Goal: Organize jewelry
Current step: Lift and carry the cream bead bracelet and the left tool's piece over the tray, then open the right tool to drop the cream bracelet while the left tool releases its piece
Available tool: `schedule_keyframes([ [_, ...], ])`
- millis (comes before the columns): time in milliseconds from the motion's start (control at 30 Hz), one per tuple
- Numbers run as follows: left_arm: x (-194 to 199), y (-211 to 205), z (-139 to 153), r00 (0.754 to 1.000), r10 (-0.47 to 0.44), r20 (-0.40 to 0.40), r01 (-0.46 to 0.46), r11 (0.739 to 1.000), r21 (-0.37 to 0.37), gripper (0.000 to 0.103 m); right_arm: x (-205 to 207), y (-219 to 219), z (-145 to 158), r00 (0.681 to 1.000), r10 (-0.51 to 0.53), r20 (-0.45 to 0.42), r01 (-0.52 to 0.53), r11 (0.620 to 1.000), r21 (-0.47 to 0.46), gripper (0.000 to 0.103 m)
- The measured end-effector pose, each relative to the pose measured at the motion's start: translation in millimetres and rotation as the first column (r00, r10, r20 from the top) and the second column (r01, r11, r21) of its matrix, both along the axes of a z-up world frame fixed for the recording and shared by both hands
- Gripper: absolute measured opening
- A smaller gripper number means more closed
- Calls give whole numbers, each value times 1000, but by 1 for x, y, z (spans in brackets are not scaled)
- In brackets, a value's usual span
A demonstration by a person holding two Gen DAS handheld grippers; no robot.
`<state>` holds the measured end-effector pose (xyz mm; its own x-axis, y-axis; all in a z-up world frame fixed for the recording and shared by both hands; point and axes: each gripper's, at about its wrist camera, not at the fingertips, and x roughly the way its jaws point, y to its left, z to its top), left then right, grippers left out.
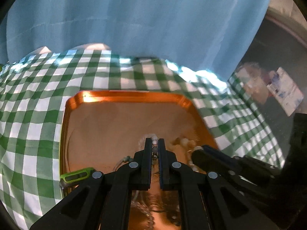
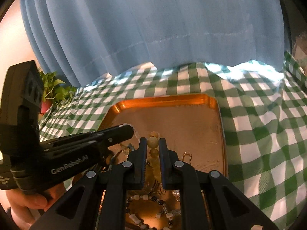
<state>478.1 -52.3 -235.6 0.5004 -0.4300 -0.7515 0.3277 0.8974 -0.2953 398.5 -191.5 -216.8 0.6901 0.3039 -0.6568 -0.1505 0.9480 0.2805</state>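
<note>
blue curtain point(image 2: 145, 28) behind, green-and-white checked cloth point(image 1: 28, 115) underneath, and on it the landmark for everything here: a copper tray point(image 1: 134, 95). above the tray's near half, 2 tools side by side. left gripper point(image 1: 155, 143) closed tight on a string of small pale beads point(image 1: 154, 140), jaws almost together. right gripper point(image 2: 153, 143) clamped on a strand of larger yellow-green beads point(image 2: 152, 141), jaws a little apart around 1 bead. more jewelry heaped at the tray's near end: a dark-and-white beaded bracelet point(image 2: 147, 199) and a small gold clasp point(image 2: 187, 156) just beside the right tool. far half of the tray bare. best way through this step, as a judgement: lower both strands toward that bare far half, keep them apart so neither tangles with the other or with the near heap, let each trailing end touch the tray first, then ease the jaws apart only once the beads lie flat. worth watching: round beads rolling toward the tray rim, and a hanging loop snagging on the clasp.
</note>
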Motion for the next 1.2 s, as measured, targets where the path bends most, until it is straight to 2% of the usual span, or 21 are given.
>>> schedule_keyframes([
  [133,8,-2,-14,999,16,-32,-15,998,53,6,6,0,-14,999,-4,-47,1,999,-52,11],
  [267,11,-8,-29,998,8,-64,-1,994,112,6,10,-8,-29,994,-35,-108,28,998,-64,11],
  [333,9,-11,-30,998,11,-56,-3,991,136,6,10,-8,-30,993,-40,-111,32,997,-75,11],
  [400,9,-13,-29,998,17,-61,-7,989,149,15,8,-8,-30,993,-34,-111,26,997,-76,13],
  [433,8,-13,-27,998,16,-64,-7,989,145,26,8,-8,-30,993,-37,-110,28,997,-73,15],
  [467,7,-13,-25,998,17,-61,-8,990,142,38,7,-10,-29,993,-40,-108,34,998,-62,24],
  [500,5,-12,-22,998,33,-47,-25,989,149,47,6,-12,-29,993,-45,-106,41,999,-34,44],
  [533,3,-11,-18,998,53,-29,-47,985,165,66,4,-14,-28,993,-56,-103,54,998,-24,46],
  [567,1,-10,-14,998,64,-11,-61,983,171,78,2,-17,-27,993,-70,-94,68,997,-20,48],
  [700,-9,-6,-1,998,65,23,-68,986,154,79,-10,-22,-21,995,-71,-74,70,997,-20,49],
  [867,-39,-4,15,995,84,45,-91,981,173,79,-33,-18,-12,997,-53,-53,47,994,-99,50],
  [933,-61,-2,22,993,99,57,-108,977,187,79,-49,-16,-2,997,-61,-38,56,991,-122,55],
  [1033,-97,3,41,992,107,70,-118,976,186,79,-71,-11,14,997,-77,-29,74,991,-116,56],
  [1200,-169,20,90,984,124,132,-146,973,180,79,-123,-1,44,997,-80,-1,79,992,-98,60],
])
